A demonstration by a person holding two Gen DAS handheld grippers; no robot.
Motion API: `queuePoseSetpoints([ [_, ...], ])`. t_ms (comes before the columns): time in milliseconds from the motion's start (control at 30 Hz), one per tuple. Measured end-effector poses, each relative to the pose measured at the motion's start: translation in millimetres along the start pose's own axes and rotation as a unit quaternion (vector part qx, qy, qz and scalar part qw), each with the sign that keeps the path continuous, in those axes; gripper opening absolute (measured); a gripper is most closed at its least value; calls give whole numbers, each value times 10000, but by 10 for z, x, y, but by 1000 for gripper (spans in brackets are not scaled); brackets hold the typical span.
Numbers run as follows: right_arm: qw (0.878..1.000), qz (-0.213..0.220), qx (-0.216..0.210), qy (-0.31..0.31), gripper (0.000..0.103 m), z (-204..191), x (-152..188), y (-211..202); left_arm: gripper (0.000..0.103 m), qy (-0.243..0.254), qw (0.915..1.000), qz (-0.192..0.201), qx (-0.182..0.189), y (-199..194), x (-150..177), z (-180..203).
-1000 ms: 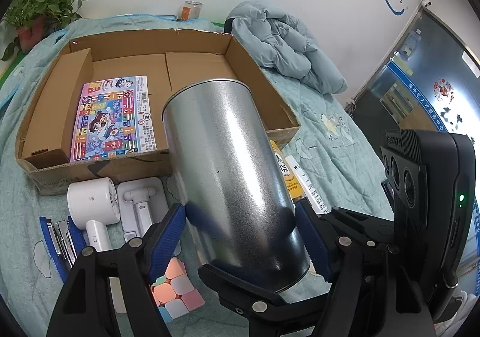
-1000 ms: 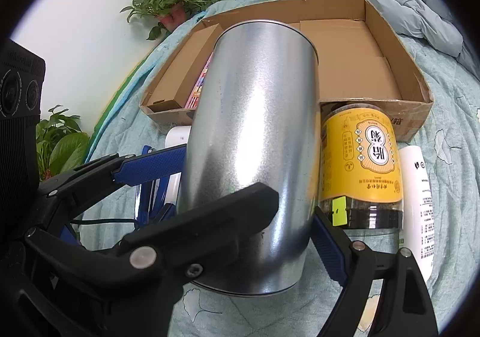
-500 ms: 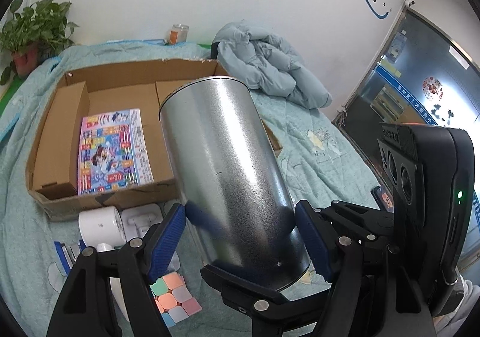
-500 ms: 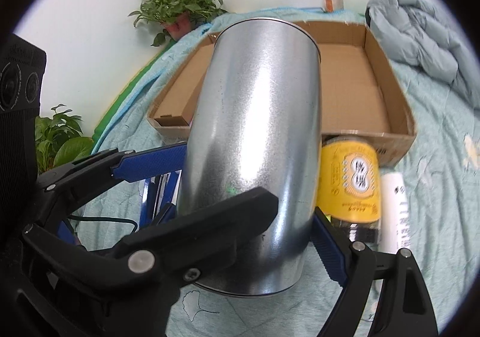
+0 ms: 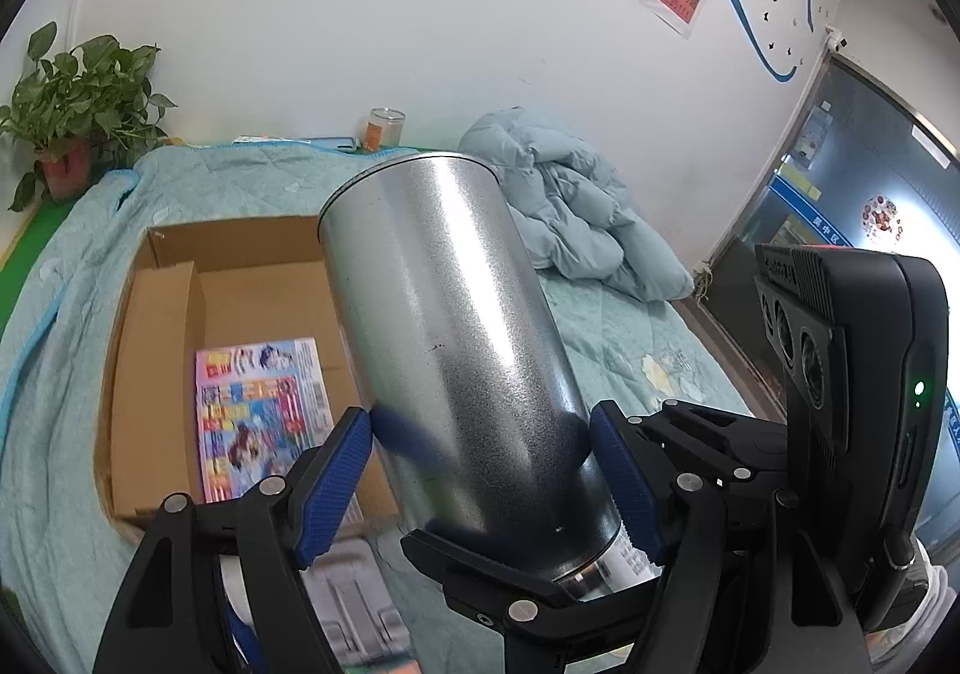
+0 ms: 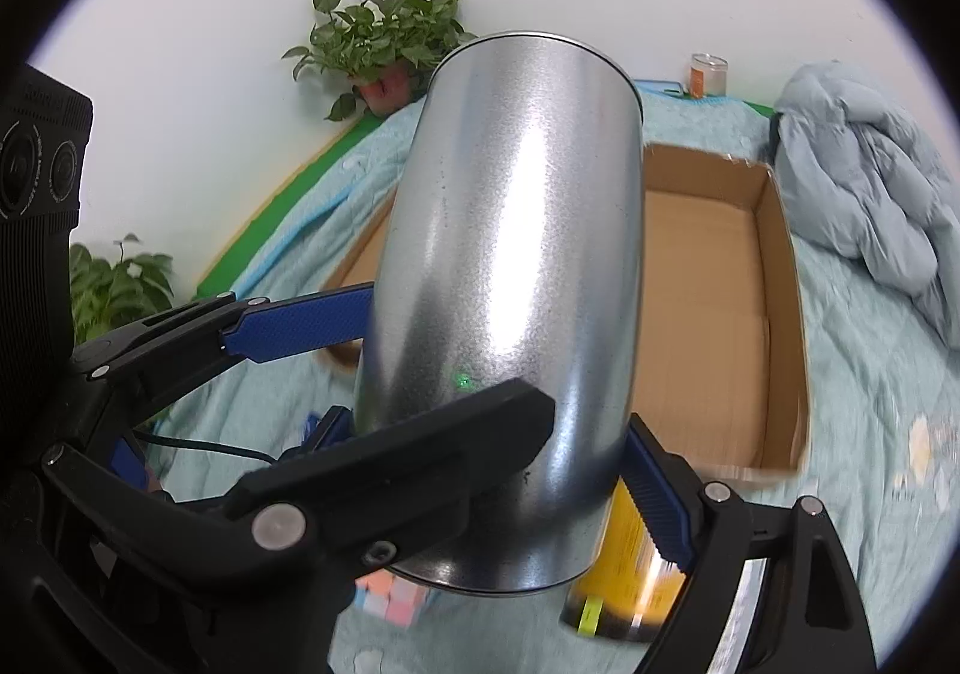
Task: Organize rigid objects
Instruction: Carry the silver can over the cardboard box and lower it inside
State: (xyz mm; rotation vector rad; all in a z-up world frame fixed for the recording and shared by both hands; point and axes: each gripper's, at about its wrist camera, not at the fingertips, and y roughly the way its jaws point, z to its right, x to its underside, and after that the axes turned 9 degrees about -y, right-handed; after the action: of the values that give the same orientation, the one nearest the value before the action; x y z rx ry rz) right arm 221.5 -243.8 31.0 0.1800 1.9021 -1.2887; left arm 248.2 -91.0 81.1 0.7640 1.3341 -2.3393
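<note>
A tall silver metal canister (image 5: 456,350) is held up in the air by both grippers at once. My left gripper (image 5: 486,470) is shut on its lower part, blue pads on either side. My right gripper (image 6: 498,422) is shut on the same canister (image 6: 516,266), its far finger in front. An open cardboard box (image 5: 162,314) lies on the bed below, with a colourful booklet (image 5: 264,410) flat inside. The box also shows in the right wrist view (image 6: 720,314), its right half bare.
A yellow-labelled jar (image 6: 624,572), a pastel cube (image 6: 396,602) and a white device (image 5: 354,602) lie on the teal bedspread (image 5: 60,374) in front of the box. A crumpled blue duvet (image 5: 576,218) lies at the back right. A potted plant (image 5: 72,110) stands in the corner.
Both grippers have lifted the canister higher and carried it toward the box. The bed and box now look farther below.
</note>
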Motion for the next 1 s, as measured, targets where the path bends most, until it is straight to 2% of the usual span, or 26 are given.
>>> queuePoseSetpoints([
  [133, 9999, -37, -83, 78, 87, 103, -166, 141, 73, -10, 9999, -122, -67, 204, -286, -109],
  [267, 9995, -168, -177, 221, 87, 237, -203, 354, 72, -60, 9994, -330, -111, 510, -392, -241],
  [400, 9978, -436, -274, 412, 87, 372, -81, 629, 72, -176, 9971, -736, -105, 960, -309, -422],
  [600, 9905, -920, -438, 925, 87, 617, 268, 1124, 72, -351, 9905, -1326, -88, 1557, 40, -663],
  [700, 9877, -952, -508, 1128, 87, 686, 334, 1214, 72, -458, 9893, -1381, -74, 1689, 88, -732],
  [900, 9852, -1122, -582, 1154, 88, 698, 329, 1242, 71, -526, 9881, -1447, -55, 1828, 102, -797],
  [933, 9855, -1098, -624, 1130, 88, 696, 330, 1205, 70, -508, 9878, -1464, -145, 1826, 103, -810],
  [967, 9860, -1073, -663, 1092, 88, 698, 326, 1173, 59, -469, 9867, -1522, -335, 1854, 113, -822],
  [1000, 9869, -1053, -688, 1008, 88, 681, 339, 1125, 61, -472, 9862, -1552, -333, 1851, 110, -844],
])
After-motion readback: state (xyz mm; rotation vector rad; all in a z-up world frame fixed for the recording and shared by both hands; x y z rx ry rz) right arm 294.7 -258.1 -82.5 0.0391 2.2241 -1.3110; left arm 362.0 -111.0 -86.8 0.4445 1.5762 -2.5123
